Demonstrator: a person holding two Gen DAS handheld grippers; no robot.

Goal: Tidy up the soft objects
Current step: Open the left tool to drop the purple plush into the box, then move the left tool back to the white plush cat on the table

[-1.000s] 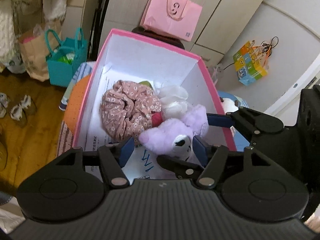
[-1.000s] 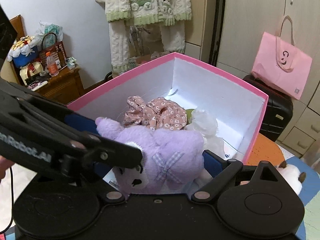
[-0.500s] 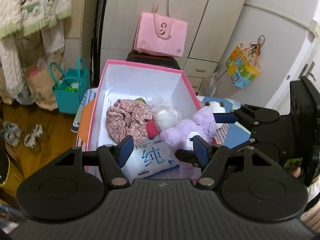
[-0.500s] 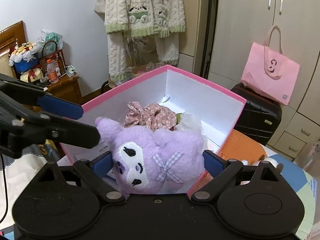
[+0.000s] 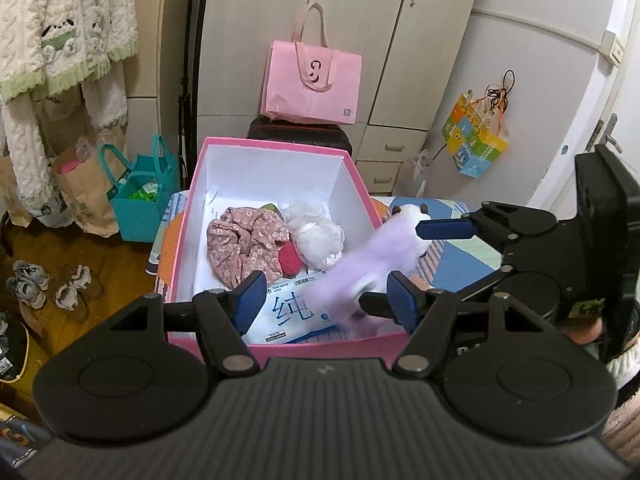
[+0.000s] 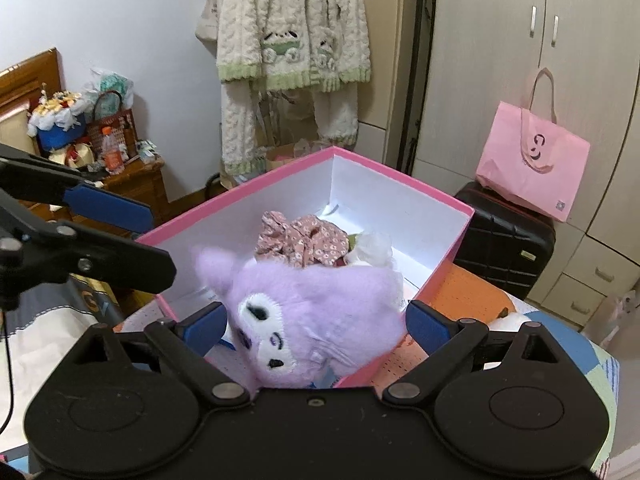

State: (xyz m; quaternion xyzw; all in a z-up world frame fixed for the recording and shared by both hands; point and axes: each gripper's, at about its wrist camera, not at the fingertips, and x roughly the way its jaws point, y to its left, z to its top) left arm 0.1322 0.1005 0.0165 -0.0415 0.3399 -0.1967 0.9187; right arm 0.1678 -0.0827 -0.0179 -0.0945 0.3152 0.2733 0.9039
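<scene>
A pink box (image 5: 276,148) with white walls holds a floral cloth (image 5: 244,240), a white puff (image 5: 320,234), a red ball (image 5: 290,260) and a wipes pack (image 5: 292,314). A purple plush toy (image 6: 316,320) is blurred and tilted between the wide-open fingers of my right gripper (image 6: 316,324), over the box's near corner (image 6: 360,376). I cannot tell whether the pads touch it. It also shows in the left wrist view (image 5: 368,268). My left gripper (image 5: 326,304) is open and empty above the box's near edge.
A white plush (image 5: 412,214) lies on the patterned cover right of the box. A black suitcase (image 6: 504,240) with a pink bag (image 6: 532,164) stands behind. A teal bag (image 5: 144,196), a paper bag and shoes (image 5: 52,284) sit on the wooden floor at left.
Both grippers have pulled back and up from the box. The right gripper's fingers have opened wider, and the purple plush has tipped over and dropped lower toward the box, blurred with motion.
</scene>
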